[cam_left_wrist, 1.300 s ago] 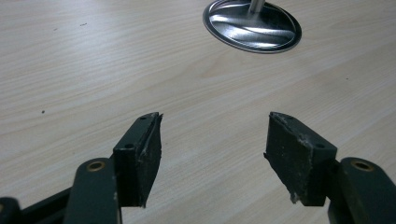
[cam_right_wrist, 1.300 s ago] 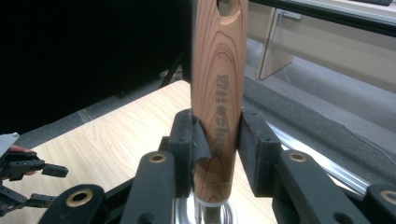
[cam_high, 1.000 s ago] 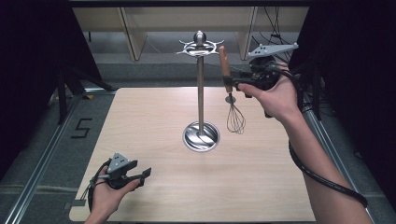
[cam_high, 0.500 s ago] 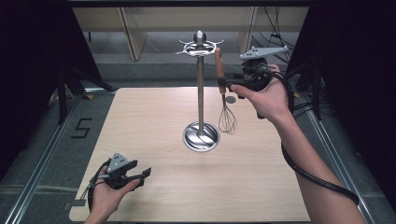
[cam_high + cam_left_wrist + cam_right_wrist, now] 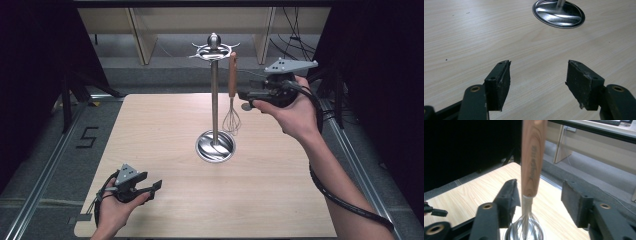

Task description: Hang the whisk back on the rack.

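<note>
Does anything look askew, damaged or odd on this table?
Nothing stands out. The whisk hangs straight from a hook of the metal stand, whose base sits flat on the table. The right gripper has just been opening, its fingers apart from the whisk handle. The left gripper is open, holding nothing.

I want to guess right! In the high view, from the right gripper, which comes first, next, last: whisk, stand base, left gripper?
1. Whisk: hanging just left of the right gripper.
2. Stand base: table middle, lower left.
3. Left gripper: near table corner, far left.
</note>
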Tool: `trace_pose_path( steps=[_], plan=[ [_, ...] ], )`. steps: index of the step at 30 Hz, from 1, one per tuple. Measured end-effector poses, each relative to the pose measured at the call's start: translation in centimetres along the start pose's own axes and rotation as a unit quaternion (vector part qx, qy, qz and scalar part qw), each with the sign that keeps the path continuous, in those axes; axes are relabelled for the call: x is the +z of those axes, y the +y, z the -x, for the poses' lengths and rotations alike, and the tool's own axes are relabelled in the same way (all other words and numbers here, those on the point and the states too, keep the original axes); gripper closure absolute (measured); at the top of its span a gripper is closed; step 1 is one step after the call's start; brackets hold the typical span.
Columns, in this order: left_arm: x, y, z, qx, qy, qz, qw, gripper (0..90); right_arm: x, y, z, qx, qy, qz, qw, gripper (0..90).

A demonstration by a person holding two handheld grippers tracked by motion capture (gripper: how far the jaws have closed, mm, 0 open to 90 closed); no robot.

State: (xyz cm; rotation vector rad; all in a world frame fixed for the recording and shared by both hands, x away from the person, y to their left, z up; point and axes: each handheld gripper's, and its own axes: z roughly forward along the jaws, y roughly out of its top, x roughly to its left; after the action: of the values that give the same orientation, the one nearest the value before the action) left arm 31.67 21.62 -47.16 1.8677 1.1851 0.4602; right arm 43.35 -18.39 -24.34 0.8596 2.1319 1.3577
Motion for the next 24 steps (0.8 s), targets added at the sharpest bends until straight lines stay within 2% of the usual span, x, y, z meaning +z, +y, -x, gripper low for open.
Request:
trace_pose_path(
  steps=[3,4,5,7,8,9,11,12,15,16,18,19,20,21,24],
  plan=[
    [0.0,0.0,0.0,0.001,0.002,-0.001,1.0000,35.0,-0.9,-1.0,0.3,0.003,-0.005,-0.004,1.0000,41.7],
    [0.0,0.0,0.0,0.007,0.001,0.001,1.0000,35.0,-1.2,-1.5,0.4,0.009,-0.007,-0.006,0.9999,41.2],
    [0.0,0.0,0.0,0.007,0.005,-0.003,1.0000,34.9,-1.4,-1.9,0.6,0.000,-0.012,-0.001,0.9999,41.0],
    [0.1,0.0,0.0,0.007,0.001,-0.003,1.0000,34.9,-2.0,-2.8,0.8,0.007,-0.010,-0.001,0.9999,40.9],
    [0.1,0.0,0.0,0.005,0.000,-0.003,1.0000,34.9,-2.4,-3.1,1.0,0.003,-0.018,-0.005,0.9998,40.8],
    [0.1,0.0,0.0,0.004,0.001,-0.002,1.0000,34.9,-2.7,-3.5,1.0,0.012,-0.019,-0.004,0.9997,40.8],
    [0.2,-0.1,0.1,0.003,0.001,-0.003,1.0000,34.9,-3.4,-4.2,1.3,0.003,-0.027,-0.004,0.9996,40.8],
    [0.2,-0.1,0.1,0.003,0.002,-0.002,1.0000,34.9,-3.6,-4.6,1.3,0.010,-0.027,0.001,0.9996,40.7],
    [0.1,-0.1,0.0,0.006,0.004,-0.005,1.0000,34.8,-4.4,-5.6,1.5,0.008,-0.033,0.001,0.9994,40.7],
    [0.1,-0.1,0.1,0.004,0.006,-0.007,1.0000,34.8,-4.7,-6.0,1.3,0.017,-0.033,-0.001,0.9993,40.7],
    [0.2,-0.1,0.1,-0.003,0.007,-0.008,0.9999,34.8,-5.0,-6.8,1.4,0.016,-0.035,0.001,0.9993,40.6],
    [0.1,-0.1,0.0,0.002,0.007,-0.013,0.9999,34.8,-5.1,-7.2,1.4,0.019,-0.038,0.001,0.9991,40.6],
    [0.1,-0.2,0.0,0.003,0.002,-0.013,0.9999,34.8,-5.3,-7.7,1.6,0.013,-0.036,-0.006,0.9993,40.6],
    [0.1,-0.1,0.0,0.006,0.003,-0.013,0.9999,34.8,-5.4,-8.2,1.5,0.024,-0.038,-0.008,0.9990,40.5],
    [0.2,-0.2,0.0,0.004,0.005,-0.011,0.9999,34.7,-5.8,-9.6,1.7,0.027,-0.045,-0.010,0.9986,40.3]
  ],
)
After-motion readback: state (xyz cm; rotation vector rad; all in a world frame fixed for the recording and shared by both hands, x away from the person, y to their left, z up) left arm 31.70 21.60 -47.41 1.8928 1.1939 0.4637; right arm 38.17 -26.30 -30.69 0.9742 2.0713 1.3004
